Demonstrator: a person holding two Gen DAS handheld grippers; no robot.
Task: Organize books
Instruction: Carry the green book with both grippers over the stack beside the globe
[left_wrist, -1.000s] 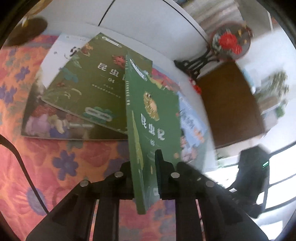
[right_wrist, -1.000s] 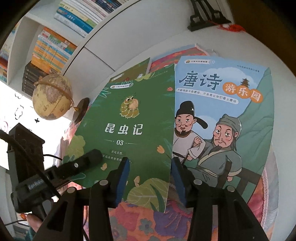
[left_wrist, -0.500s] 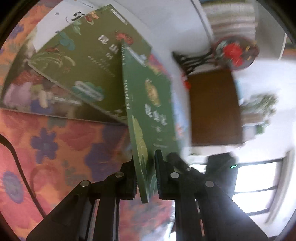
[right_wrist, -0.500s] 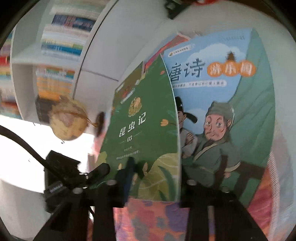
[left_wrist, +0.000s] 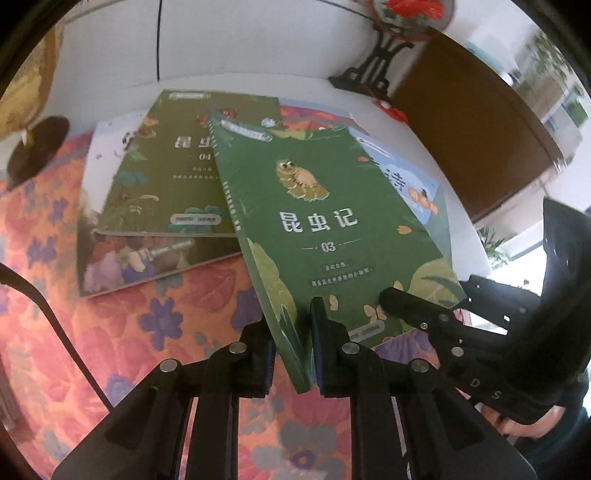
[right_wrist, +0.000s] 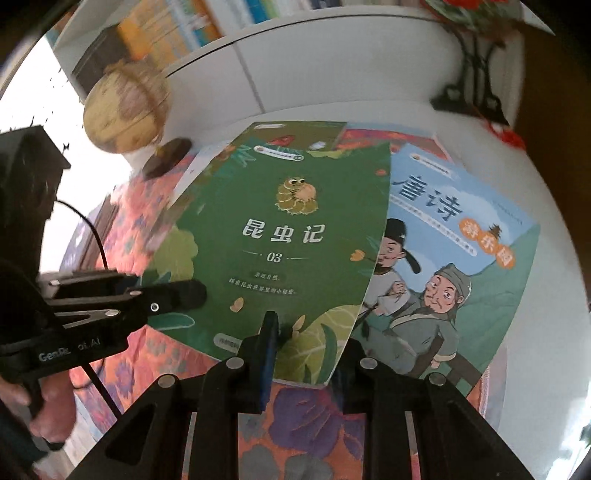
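Observation:
A green book marked 03 (left_wrist: 325, 229) is lifted at its near edge above the other books; it also shows in the right wrist view (right_wrist: 280, 243). My left gripper (left_wrist: 291, 354) is shut on its near left corner. My right gripper (right_wrist: 306, 350) is shut on its near right corner, one finger on the cover. Under it lie a green book marked 04 (left_wrist: 173, 177), a purple-covered book (left_wrist: 122, 258) and a blue book with two cartoon men (right_wrist: 450, 280).
The books lie on a floral cloth (left_wrist: 122, 325) over a white round table (right_wrist: 554, 295). A globe (right_wrist: 125, 107) stands at the back left, an ornament stand (right_wrist: 469, 92) at the back right, a bookshelf (right_wrist: 177, 33) behind. A brown cabinet (left_wrist: 476, 122) is at right.
The 03 book has tipped from near upright to a flatter slant, cover up. The right gripper has closed onto its near right corner; the left gripper kept its hold.

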